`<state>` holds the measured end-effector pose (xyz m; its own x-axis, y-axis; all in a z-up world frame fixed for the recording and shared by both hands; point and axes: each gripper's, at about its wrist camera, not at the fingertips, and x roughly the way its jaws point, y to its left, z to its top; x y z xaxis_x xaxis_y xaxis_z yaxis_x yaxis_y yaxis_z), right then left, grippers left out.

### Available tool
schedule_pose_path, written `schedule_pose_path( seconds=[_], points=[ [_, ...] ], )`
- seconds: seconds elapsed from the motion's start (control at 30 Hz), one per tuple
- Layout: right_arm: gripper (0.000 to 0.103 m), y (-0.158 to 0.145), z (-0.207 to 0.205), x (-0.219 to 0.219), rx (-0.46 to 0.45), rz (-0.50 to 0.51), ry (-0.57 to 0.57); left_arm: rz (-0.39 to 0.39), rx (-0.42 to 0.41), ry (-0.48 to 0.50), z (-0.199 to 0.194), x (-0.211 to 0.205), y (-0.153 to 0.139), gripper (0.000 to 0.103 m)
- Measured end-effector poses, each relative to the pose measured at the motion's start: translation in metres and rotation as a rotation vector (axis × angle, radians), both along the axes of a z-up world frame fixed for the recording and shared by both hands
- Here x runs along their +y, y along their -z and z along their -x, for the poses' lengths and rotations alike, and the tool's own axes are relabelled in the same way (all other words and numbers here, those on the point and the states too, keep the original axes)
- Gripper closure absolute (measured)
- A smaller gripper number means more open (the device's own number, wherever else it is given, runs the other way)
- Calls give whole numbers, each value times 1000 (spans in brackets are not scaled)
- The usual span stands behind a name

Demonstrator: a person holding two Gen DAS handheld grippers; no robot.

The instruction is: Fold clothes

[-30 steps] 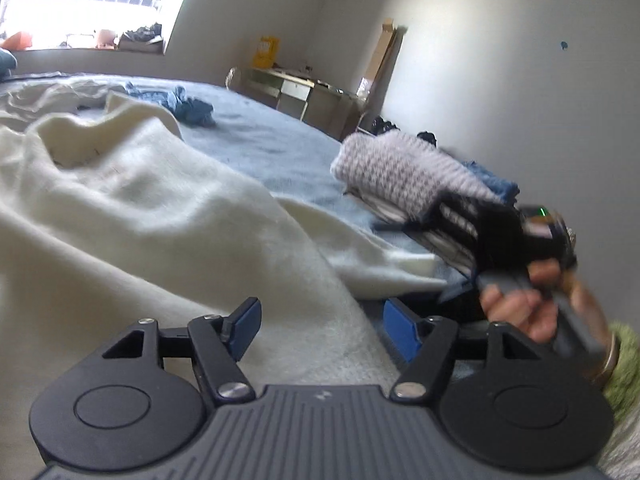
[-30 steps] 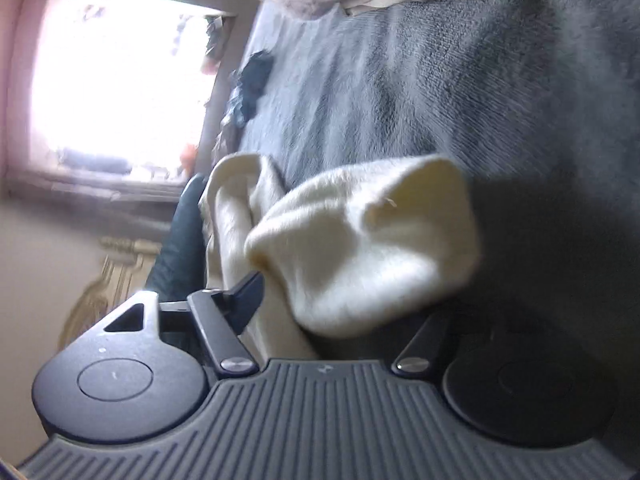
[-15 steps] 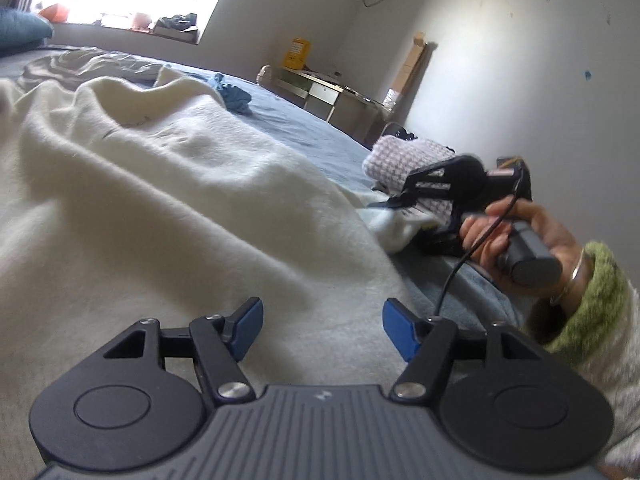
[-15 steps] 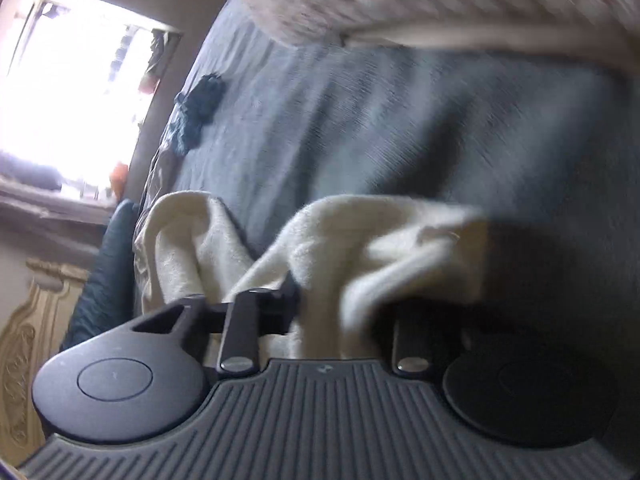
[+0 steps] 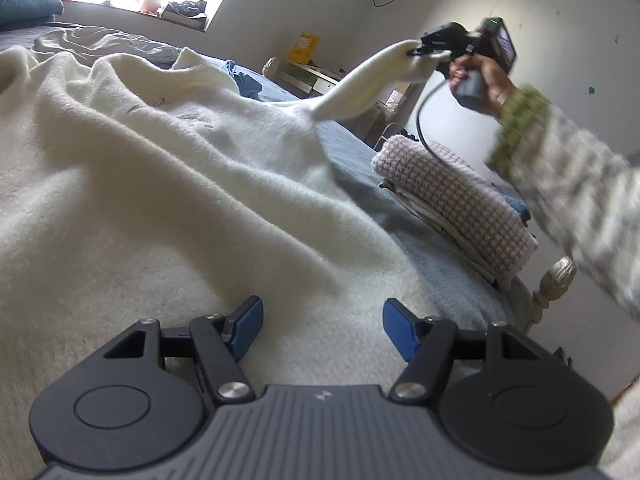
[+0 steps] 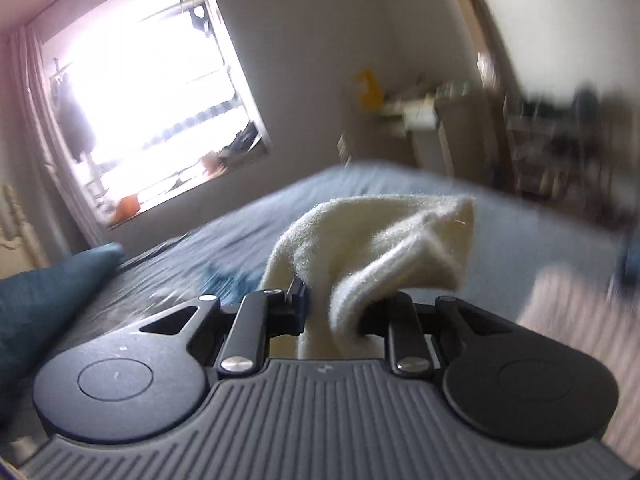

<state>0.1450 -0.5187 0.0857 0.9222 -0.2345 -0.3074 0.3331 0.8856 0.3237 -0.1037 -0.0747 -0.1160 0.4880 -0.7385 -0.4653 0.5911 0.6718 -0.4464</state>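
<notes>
1. The right tongs (image 6: 334, 312), raised high in the right hand (image 5: 486, 76), are closing, pinching a corner of the cream sweater (image 5: 168, 184).
2. The left tongs (image 5: 322, 326) hover low with blue pads apart, holding nothing, above the sweater spread over the bed (image 5: 352, 160).

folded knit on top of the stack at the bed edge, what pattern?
Pink-and-white houndstooth-like check on the folded knit; clearest in the left wrist view.
</notes>
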Motion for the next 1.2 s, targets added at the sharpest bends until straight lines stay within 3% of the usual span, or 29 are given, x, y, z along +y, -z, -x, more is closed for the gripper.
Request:
schedule_pose_path(
  seconds=[0.1, 0.17, 0.27, 0.3, 0.37, 0.47, 0.53, 0.63, 0.7, 0.77, 0.9, 0.97, 1.1, 1.2],
  points=[
    [78, 13, -35, -31, 89, -28, 2, -10, -2, 6, 0, 1, 0, 35],
    [68, 40, -60, -45, 255, -36, 25, -17, -3, 8, 0, 1, 0, 35],
    [63, 67, -79, -52, 470, 2, 61, -28, -7, 9, 0, 1, 0, 35],
    [61, 69, -72, -51, 489, 23, 69, -29, -8, 7, 0, 0, 0, 35],
    [51, 54, -58, -48, 484, 84, 74, -30, -8, 3, -1, -1, 0, 35],
    [46, 3, -24, -41, 431, 173, 73, -37, -10, -9, -1, -2, -3, 35],
    [44, -26, 17, -29, 366, 186, 4, -42, -12, -22, 1, -1, -6, 35],
    [38, -37, 92, 2, 296, 119, -230, -53, -25, -44, 8, 2, -12, 35],
    [37, -14, 140, 26, 312, 23, -396, -56, -24, -59, 11, 5, -15, 35],
    [37, 28, 181, 53, 364, -82, -517, -82, -27, -78, 14, 7, -17, 36],
    [38, 132, 234, 91, 450, -380, -651, -166, -40, -112, 22, 10, -21, 42],
    [40, 168, 249, 100, 439, -503, -672, -178, -33, -119, 25, 13, -23, 42],
    [40, 206, 262, 110, 426, -580, -632, -189, -48, -131, 31, 15, -34, 42],
    [50, 213, 269, 117, 393, -562, -617, -172, -62, -107, 27, 7, -45, 42]
  ],
)
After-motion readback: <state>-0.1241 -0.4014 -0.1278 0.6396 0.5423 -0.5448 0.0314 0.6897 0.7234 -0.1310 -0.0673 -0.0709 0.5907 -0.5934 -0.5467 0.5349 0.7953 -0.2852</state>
